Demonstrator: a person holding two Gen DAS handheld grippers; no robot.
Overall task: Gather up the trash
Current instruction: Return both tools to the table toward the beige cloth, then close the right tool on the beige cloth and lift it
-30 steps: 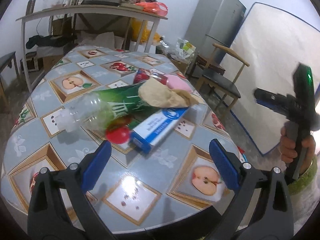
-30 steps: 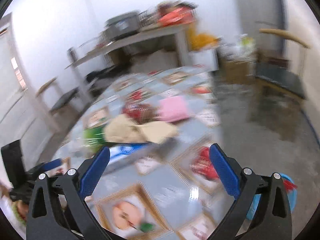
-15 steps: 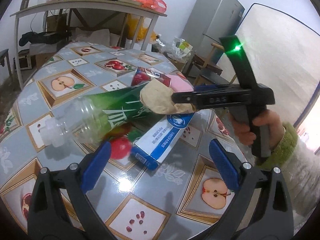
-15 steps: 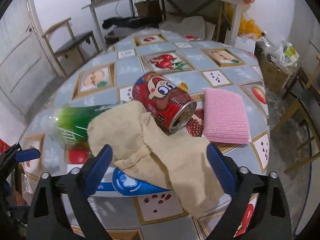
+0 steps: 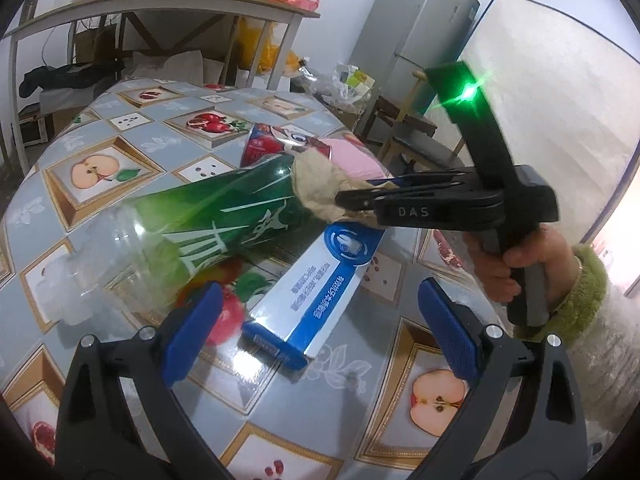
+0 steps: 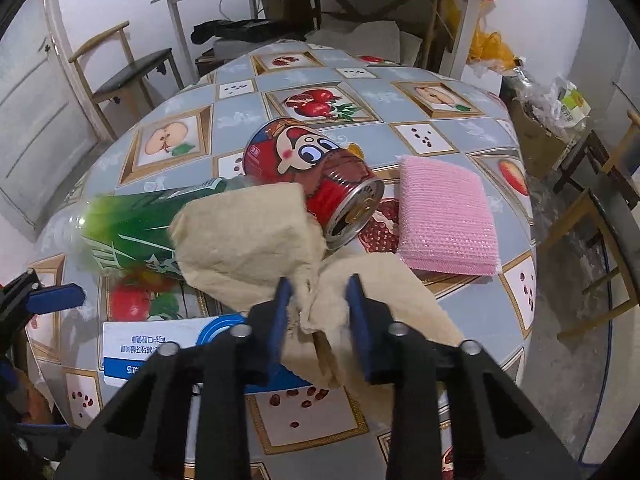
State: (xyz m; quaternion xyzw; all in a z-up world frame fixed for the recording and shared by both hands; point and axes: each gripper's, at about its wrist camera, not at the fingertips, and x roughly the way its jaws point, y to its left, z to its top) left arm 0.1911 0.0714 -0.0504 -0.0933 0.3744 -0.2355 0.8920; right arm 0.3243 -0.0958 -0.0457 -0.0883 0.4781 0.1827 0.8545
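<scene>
A crumpled beige paper napkin (image 6: 248, 240) lies over a green plastic bottle (image 6: 128, 232) and a blue-and-white box (image 6: 160, 344) on the fruit-print table (image 6: 312, 80). My right gripper (image 6: 318, 300) has closed on the napkin's middle fold; it also shows in the left wrist view (image 5: 344, 200), pinching the napkin (image 5: 316, 188). A red cartoon can (image 6: 316, 176) lies on its side behind the napkin, with a pink sponge (image 6: 444, 224) to its right. My left gripper (image 5: 316, 320) is open and empty, just above the box (image 5: 316, 292) near the bottle (image 5: 192, 232).
A wooden chair (image 6: 128, 76) stands to the table's left and another (image 6: 600, 200) to its right. A cluttered shelf table (image 5: 160, 4) stands behind, with a grey fridge (image 5: 416, 32) and a mattress (image 5: 560, 100) leaning at the right.
My right gripper came in over the table and closed from wide open onto the napkin. My left gripper moved a little closer to the box and bottle.
</scene>
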